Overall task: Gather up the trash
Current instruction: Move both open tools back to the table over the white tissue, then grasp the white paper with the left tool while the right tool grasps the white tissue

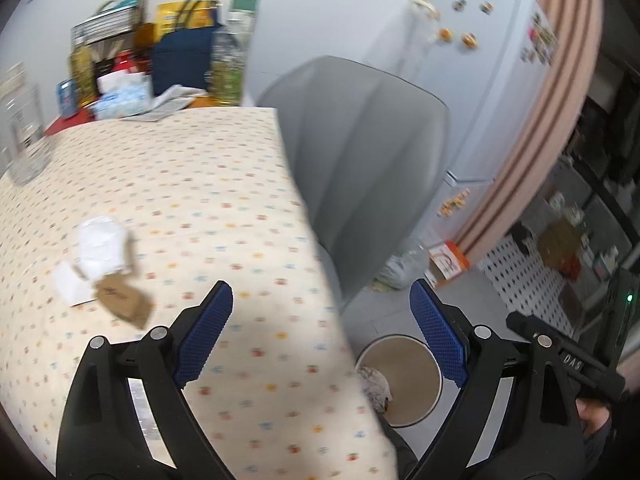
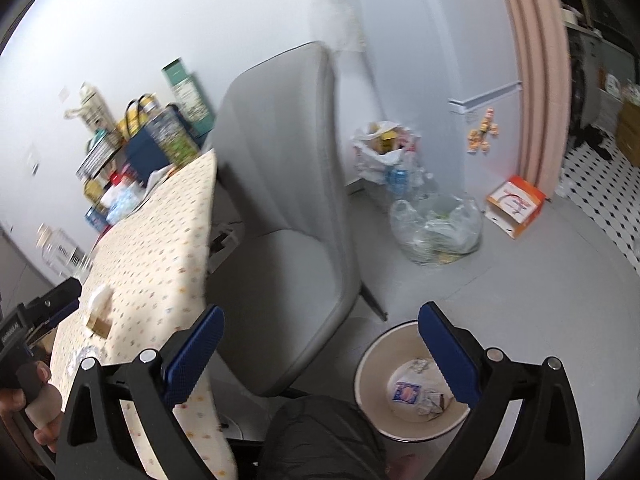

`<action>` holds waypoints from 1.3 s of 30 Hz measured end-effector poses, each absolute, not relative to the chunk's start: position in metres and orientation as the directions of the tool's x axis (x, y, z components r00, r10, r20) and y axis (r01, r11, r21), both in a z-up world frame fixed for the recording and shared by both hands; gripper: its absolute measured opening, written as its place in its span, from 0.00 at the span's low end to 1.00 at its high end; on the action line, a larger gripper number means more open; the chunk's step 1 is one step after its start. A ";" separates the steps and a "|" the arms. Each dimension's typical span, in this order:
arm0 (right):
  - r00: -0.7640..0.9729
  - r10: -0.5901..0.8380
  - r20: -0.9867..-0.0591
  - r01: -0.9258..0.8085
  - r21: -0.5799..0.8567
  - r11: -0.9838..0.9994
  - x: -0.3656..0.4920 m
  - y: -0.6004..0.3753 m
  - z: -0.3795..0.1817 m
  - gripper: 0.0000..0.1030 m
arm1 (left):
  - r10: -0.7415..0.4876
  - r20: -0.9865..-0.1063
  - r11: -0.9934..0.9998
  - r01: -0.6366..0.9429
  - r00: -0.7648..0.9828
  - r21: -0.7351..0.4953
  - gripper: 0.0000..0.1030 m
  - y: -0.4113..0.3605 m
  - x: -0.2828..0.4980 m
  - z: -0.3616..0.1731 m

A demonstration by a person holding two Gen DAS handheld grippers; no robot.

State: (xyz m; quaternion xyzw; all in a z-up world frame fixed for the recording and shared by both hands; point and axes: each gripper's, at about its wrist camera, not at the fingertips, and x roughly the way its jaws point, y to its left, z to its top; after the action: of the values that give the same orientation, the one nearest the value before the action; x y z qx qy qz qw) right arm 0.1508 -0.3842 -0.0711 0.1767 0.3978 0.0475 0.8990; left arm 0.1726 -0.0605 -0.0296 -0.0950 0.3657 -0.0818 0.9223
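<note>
Both grippers hang with jaws wide and empty: the left gripper [image 1: 320, 332] over the counter [image 1: 192, 184] edge, the right gripper [image 2: 320, 350] near the bin [image 2: 370, 364] on the floor; remaining trash — white crumpled paper [image 1: 100, 246] and a brown tag [image 1: 124, 300] — lies on the counter, probably next for pickup.

A crumpled white paper [image 1: 101, 245], a flat white slip [image 1: 72, 283] and a brown cardboard tag [image 1: 124, 299] are seen lying close together on the patterned tablecloth, the tag overlapping the slip's edge. On the floor stands a round, cream-coloured bin [image 2: 374, 364], upright and open, in which several small wrappers [image 2: 416, 394] are scattered across the bottom.
</note>
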 end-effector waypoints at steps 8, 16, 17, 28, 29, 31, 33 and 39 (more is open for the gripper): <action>0.658 0.305 -0.689 -0.067 0.349 0.935 0.168 -0.313 -0.060 0.92 | -0.162 -0.636 0.963 -0.020 0.754 -0.269 0.87 0.004 0.159 -0.026; 0.635 0.377 -0.674 -0.187 0.339 0.922 0.181 -0.251 -0.049 0.92 | -0.112 -0.629 0.938 -0.128 0.770 -0.323 0.87 0.065 0.147 -0.035; 0.631 0.388 -0.672 -0.204 0.339 0.919 0.183 -0.242 -0.048 0.92 | -0.107 -0.628 0.934 -0.138 0.771 -0.328 0.87 0.071 0.145 -0.036; 0.510 0.522 -0.684 -0.389 0.358 0.849 0.207 -0.144 -0.044 0.75 | -0.043 -0.628 0.884 -0.263 0.777 -0.386 0.86 0.144 0.131 -0.053; 0.498 0.533 -0.683 -0.404 0.361 0.840 0.209 -0.135 -0.044 0.73 | -0.040 -0.631 0.876 -0.277 0.775 -0.395 0.86 0.151 0.130 -0.056; 0.481 0.549 -0.683 -0.426 0.366 0.828 0.215 -0.121 -0.043 0.68 | -0.034 -0.634 0.866 -0.294 0.773 -0.405 0.86 0.159 0.130 -0.059; 0.456 0.568 -0.685 -0.450 0.373 0.811 0.221 -0.103 -0.043 0.64 | -0.018 -0.638 0.856 -0.318 0.770 -0.408 0.85 0.169 0.128 -0.061; 0.398 0.590 -0.702 -0.506 0.368 0.780 0.234 -0.061 -0.047 0.56 | 0.007 -0.651 0.836 -0.361 0.759 -0.412 0.81 0.189 0.125 -0.067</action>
State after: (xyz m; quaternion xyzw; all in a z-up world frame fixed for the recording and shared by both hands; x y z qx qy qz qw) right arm 0.2340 -0.0613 -0.0473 0.0477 0.4394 0.3283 0.8348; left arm 0.1246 0.1886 -0.0670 -0.2672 0.3319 0.1023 0.8989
